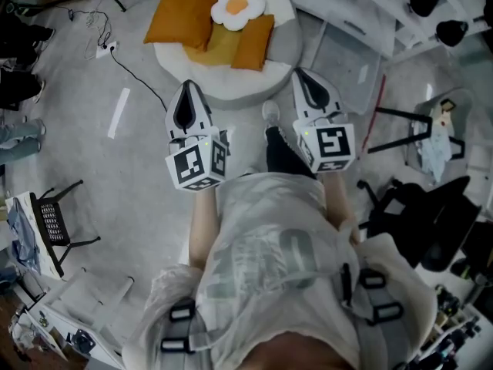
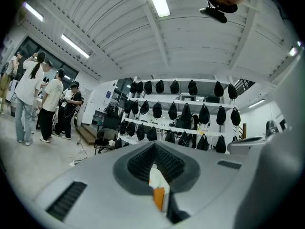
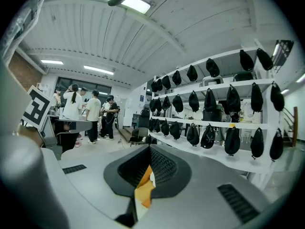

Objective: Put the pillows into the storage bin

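Note:
Several pillows lie heaped on a round white cushion (image 1: 283, 33) on the floor ahead: a big orange pillow (image 1: 183, 10), a fried-egg pillow (image 1: 237, 6), a mustard pillow (image 1: 219, 46) and a smaller orange pillow (image 1: 255, 43). My left gripper (image 1: 187, 88) and right gripper (image 1: 303, 75) are held side by side, pointing at the cushion's near edge and touching no pillow. Both are shut with nothing held. In the left gripper view the left gripper (image 2: 153, 146) shows orange and white through its slit. The right gripper (image 3: 150, 150) shows the same in its own view.
A translucent flat bin or lid (image 1: 347, 62) lies right of the cushion. A cable with a power strip (image 1: 108, 49) crosses the floor at the left. A black stand (image 1: 394, 123) and an office chair (image 1: 435, 214) are at the right. Shelves of black bags (image 2: 176, 111) and people (image 2: 43, 104) stand beyond.

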